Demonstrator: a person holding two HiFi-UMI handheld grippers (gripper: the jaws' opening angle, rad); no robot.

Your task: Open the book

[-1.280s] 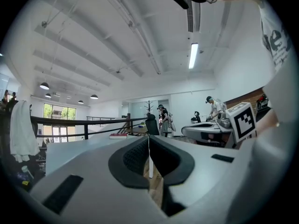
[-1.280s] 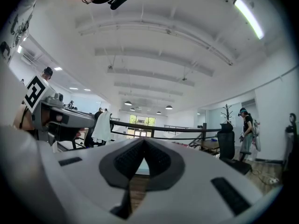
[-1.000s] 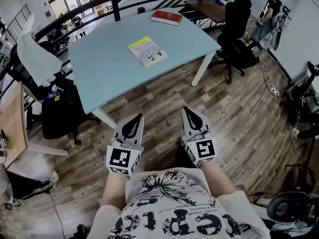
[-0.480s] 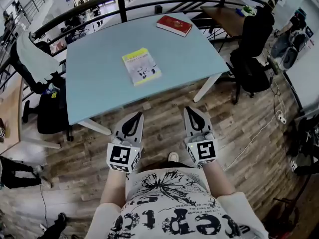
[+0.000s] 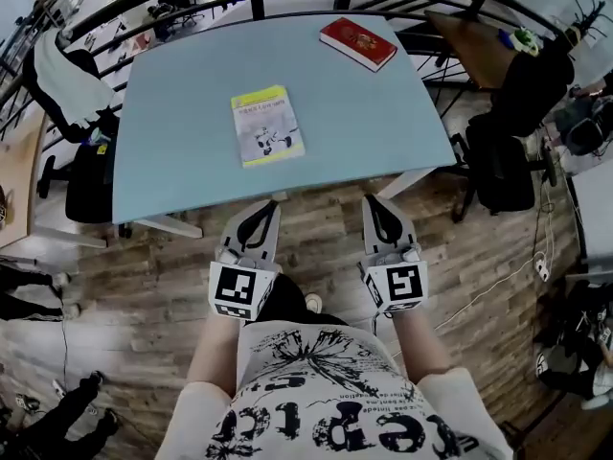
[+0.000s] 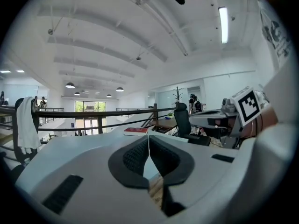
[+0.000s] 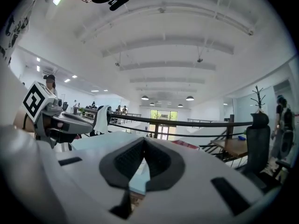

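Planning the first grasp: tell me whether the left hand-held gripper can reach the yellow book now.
Probably not yet: the left hand-held gripper, shut, is only at the table edge, the yellow book further in. Nothing blocks it.

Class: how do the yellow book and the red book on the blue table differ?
The yellow book lies near the middle of the table; the red book lies by its far right edge. The yellow book looks thinner than the red book. Both lie closed and flat.

Left hand-held gripper (image 5: 269,207) and right hand-held gripper (image 5: 370,202) point forward, jaws together, empty.
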